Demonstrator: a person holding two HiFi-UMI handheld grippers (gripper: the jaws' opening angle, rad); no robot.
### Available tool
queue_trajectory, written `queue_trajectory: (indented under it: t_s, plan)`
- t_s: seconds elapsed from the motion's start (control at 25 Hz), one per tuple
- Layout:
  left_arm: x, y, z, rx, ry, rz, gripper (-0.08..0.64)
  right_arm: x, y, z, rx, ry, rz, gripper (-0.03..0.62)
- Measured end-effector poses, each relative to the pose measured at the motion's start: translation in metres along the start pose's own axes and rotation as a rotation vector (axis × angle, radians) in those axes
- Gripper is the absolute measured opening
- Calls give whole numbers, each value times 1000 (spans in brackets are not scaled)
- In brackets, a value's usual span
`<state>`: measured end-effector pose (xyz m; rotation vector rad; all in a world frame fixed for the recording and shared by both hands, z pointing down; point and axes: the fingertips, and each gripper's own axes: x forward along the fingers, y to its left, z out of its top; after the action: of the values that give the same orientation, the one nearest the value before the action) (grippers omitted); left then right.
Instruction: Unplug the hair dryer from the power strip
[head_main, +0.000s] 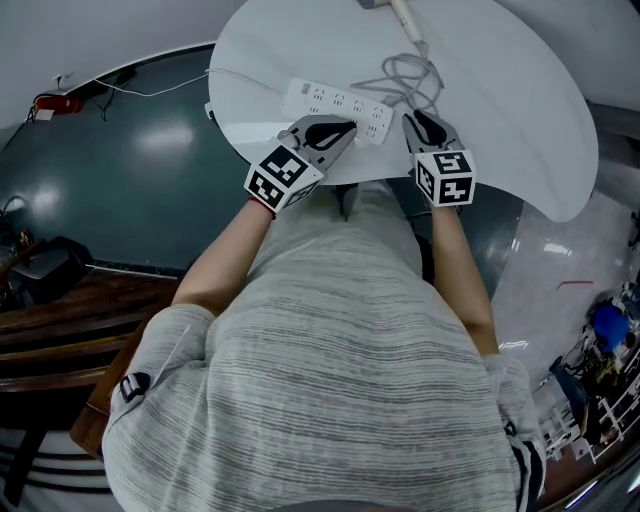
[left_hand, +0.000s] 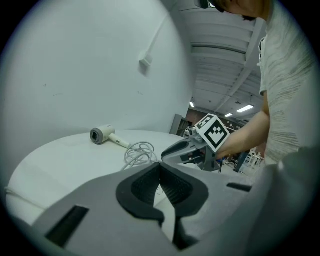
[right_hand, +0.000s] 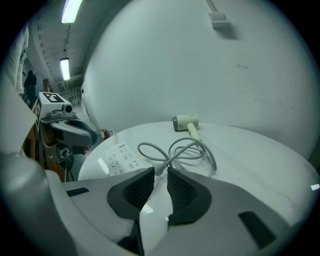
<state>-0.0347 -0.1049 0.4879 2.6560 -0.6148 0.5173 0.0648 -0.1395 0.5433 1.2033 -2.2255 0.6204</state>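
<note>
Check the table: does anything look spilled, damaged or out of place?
Nothing is spilled or visibly damaged. Only the cord looks untidy: it lies in loose overlapping loops on the table between the hair dryer and the power strip.

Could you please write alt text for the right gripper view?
The right gripper, jaws slightly apart, points at a coiled cord on a round white table. A power strip lies to the left, and the hair dryer sits at the table's far side.

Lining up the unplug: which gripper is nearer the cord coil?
Right. The right gripper sits just below the coil in the head view; the left gripper hangs over the power strip, farther off.
</note>
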Motion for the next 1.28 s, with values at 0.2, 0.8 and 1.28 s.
queue_trajectory:
  t_s: [0.2, 0.8, 1.28]
  plan:
    - [-12, -4, 12, -36, -66, -7, 8, -26, 17, 13, -8, -71, 12, 74]
    - [-43, -40, 42, -12, -163, -77, 8, -84, 108, 62, -56, -268, 175, 72]
    - [-61, -53, 46, 6, -202, -77, 8, -99, 137, 74, -78, -326, 223, 26]
